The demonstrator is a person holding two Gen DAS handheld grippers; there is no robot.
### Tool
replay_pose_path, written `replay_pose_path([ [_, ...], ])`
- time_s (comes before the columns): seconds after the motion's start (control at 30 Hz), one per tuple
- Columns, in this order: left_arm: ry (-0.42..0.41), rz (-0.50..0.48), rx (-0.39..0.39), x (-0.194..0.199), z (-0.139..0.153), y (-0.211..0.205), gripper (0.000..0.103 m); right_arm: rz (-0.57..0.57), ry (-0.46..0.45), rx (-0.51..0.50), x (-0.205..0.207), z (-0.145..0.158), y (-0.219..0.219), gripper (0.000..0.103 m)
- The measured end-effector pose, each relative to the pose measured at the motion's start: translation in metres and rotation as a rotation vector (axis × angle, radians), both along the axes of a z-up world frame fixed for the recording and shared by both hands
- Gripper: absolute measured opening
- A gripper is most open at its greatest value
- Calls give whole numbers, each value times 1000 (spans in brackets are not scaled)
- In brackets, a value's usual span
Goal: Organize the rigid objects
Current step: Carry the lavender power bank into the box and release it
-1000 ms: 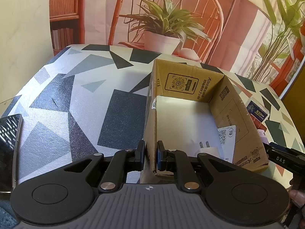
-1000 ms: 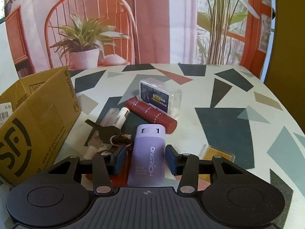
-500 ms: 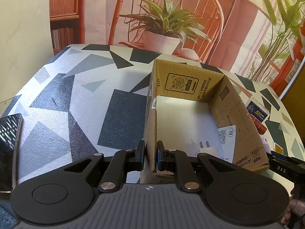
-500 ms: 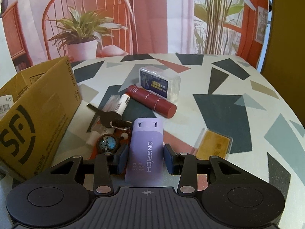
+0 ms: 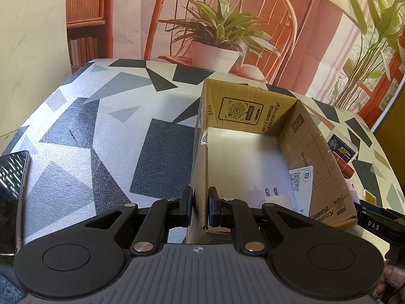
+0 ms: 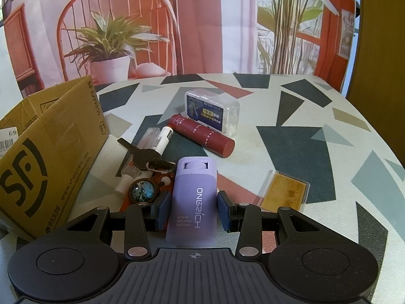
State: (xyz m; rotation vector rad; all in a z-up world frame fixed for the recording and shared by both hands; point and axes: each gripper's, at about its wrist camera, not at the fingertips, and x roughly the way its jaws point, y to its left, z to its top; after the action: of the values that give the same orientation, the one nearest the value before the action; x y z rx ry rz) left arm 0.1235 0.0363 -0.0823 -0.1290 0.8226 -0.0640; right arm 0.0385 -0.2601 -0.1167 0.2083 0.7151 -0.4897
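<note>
The left hand-held gripper (image 5: 200, 207) clamped the cardboard box (image 5: 253, 152) wall near the bench (image 6: 303, 136) edge. The right hand-held gripper (image 6: 194, 209) pinched the purple balm tube (image 6: 193, 197) above the clutter; its smooth sides could slip, dropping it short of the box.

We note a table (image 6: 291, 116) with a geometric-patterned top. On it: cardboard box (image 6: 53, 152) left of the right tongs; ahead of them a dark red tube (image 6: 202, 135), clear case (image 6: 212, 112), keys (image 6: 145, 155); gold case (image 6: 286, 190) right; phone (image 5: 11, 197) far left of the left tongs
</note>
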Motion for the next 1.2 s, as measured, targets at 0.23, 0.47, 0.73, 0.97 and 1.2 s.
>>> replay_pose_path([
  [0.23,-1,-1,0,0,0,0,13,4,-2,5,1,0,-1,38],
  [0.47,-1,0,-2,0,0,0,13,7,8,6,3,0,-1,38],
  [0.73,-5,-1,-5,-1,1,1,13,-24,6,53,1,-1,-14,37],
  [0.97,-5,0,-12,0,0,1,13,-58,-84,127,-14,19,-22,37],
  [1.2,-3,0,-18,0,0,1,13,83,-201,168,-2,66,2,37],
])
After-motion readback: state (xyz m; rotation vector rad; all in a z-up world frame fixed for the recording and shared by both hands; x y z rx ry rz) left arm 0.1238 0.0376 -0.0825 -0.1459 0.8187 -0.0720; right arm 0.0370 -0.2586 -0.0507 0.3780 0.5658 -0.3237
